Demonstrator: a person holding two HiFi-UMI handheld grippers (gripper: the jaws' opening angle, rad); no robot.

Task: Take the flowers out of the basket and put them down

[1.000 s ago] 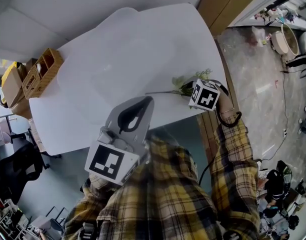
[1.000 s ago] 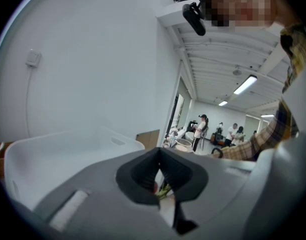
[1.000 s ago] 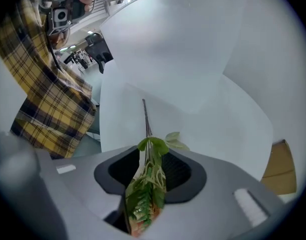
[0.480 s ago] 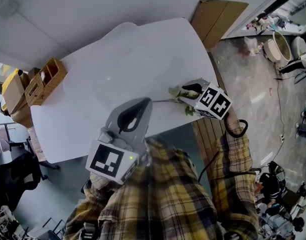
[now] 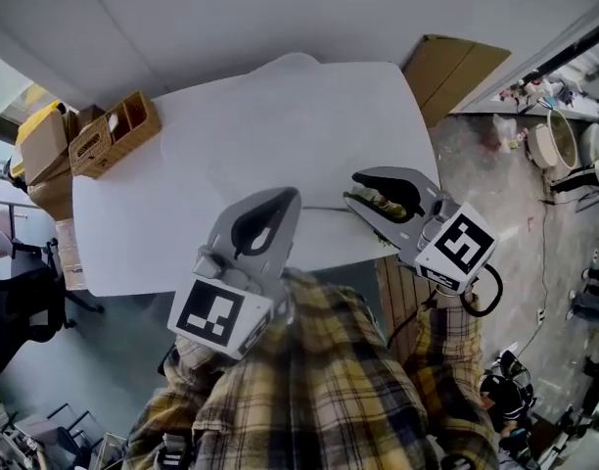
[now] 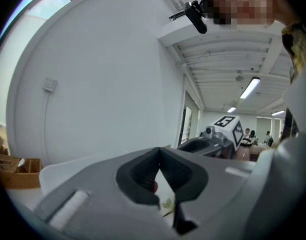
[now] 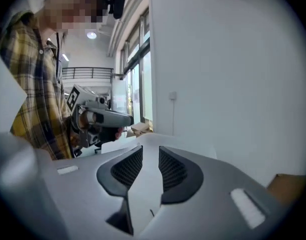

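A white tabletop (image 5: 241, 135) is standing against a pale wall (image 5: 231, 18). A wicker basket (image 5: 115, 133) is sitting at its far left corner, beside cardboard boxes (image 5: 45, 150). A cardboard sheet (image 5: 454, 67) is leaning at the far right, over a grey floor (image 5: 495, 194). The flower (image 5: 382, 204) is lying near the tabletop's right front edge, below the right gripper (image 5: 350, 188). That gripper's fingers have just been closing and are standing apart with nothing between them. The left gripper (image 5: 292, 196) is hovering with its fingers meeting at the tips, holding nothing.
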